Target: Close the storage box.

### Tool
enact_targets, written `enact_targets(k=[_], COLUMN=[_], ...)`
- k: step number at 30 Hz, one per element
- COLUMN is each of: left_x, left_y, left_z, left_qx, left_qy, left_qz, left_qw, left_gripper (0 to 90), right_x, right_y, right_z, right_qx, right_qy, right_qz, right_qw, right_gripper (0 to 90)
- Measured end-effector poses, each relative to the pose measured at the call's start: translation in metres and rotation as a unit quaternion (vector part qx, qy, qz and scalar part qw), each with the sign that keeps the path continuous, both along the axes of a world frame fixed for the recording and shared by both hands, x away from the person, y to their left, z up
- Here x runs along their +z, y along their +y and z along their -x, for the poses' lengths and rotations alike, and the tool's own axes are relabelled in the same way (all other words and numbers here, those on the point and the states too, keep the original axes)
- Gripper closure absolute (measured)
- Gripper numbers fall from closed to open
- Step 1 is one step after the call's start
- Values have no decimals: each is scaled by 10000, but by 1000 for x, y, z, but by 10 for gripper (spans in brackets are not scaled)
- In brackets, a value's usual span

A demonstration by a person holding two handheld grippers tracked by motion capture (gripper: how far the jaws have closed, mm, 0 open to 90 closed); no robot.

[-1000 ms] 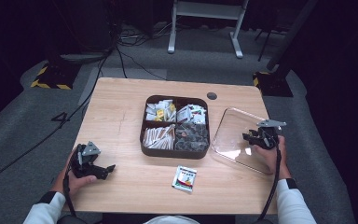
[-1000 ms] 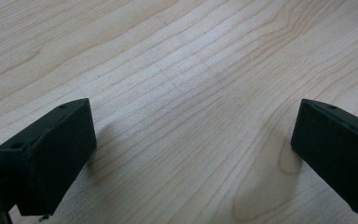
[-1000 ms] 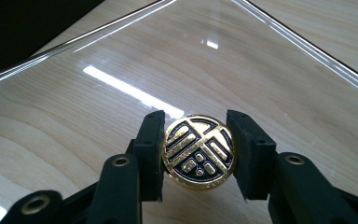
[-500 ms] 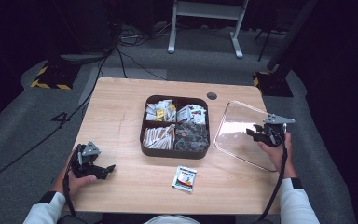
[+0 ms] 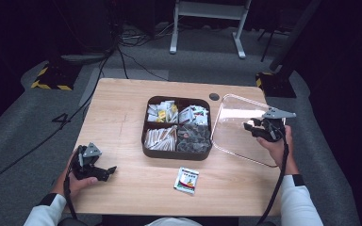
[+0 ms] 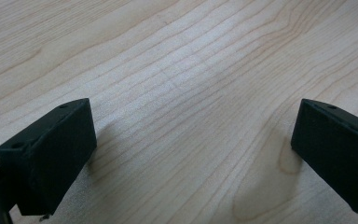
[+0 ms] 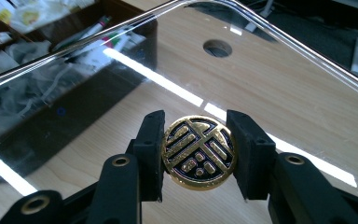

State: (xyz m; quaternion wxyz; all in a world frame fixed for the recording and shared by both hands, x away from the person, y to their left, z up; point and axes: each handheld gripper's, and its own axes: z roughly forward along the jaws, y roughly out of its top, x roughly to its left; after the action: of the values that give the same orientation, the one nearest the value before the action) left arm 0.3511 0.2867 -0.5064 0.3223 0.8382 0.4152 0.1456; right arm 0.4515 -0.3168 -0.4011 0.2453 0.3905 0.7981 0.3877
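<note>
From the high view I see the wooden table with a dark four-compartment tray of packets near its middle. A clear lid sits tilted just right of the tray, lifted by my right gripper. A single sachet lies flat on the table in front of the tray. My left gripper rests low at the table's near left corner, well apart from everything.

In the left gripper view my jaws stand wide apart over bare wood, holding nothing.

In the right gripper view my jaws are closed on a round gold-and-black knob fixed to the clear lid. Through the lid I see the tray's edge at upper left and a round hole in the table.
</note>
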Motion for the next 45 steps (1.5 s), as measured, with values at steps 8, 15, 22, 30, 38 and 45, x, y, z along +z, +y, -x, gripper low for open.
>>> enact_targets(k=[8,15,22,30,38,45], left_x=[0,0,0,0,0,0], left_y=[0,0,0,0,0,0], left_z=[0,0,0,0,0,0], left_qx=[-10,-6,-13,-12,-14,-11], left_qy=[-6,-7,-6,-7,-6,-6], left_qz=[-10,-5,-7,-7,-7,-7], left_qw=[10000,10000,10000,10000,10000,10000], left_gripper=[2,2,2,2,2,2], right_x=[17,23,27,26,26,22], right_y=[25,44,64,87,104,127], right_z=[4,3,1,-1,-6,-14], right_qx=[325,494,718,928,991,1119], right_qy=[-135,-154,-142,-82,-72,24], right_qz=[-13,-7,-19,57,25,24], right_qw=[9994,9987,9973,9956,9950,9937], right_gripper=[599,599,599,599,599,599])
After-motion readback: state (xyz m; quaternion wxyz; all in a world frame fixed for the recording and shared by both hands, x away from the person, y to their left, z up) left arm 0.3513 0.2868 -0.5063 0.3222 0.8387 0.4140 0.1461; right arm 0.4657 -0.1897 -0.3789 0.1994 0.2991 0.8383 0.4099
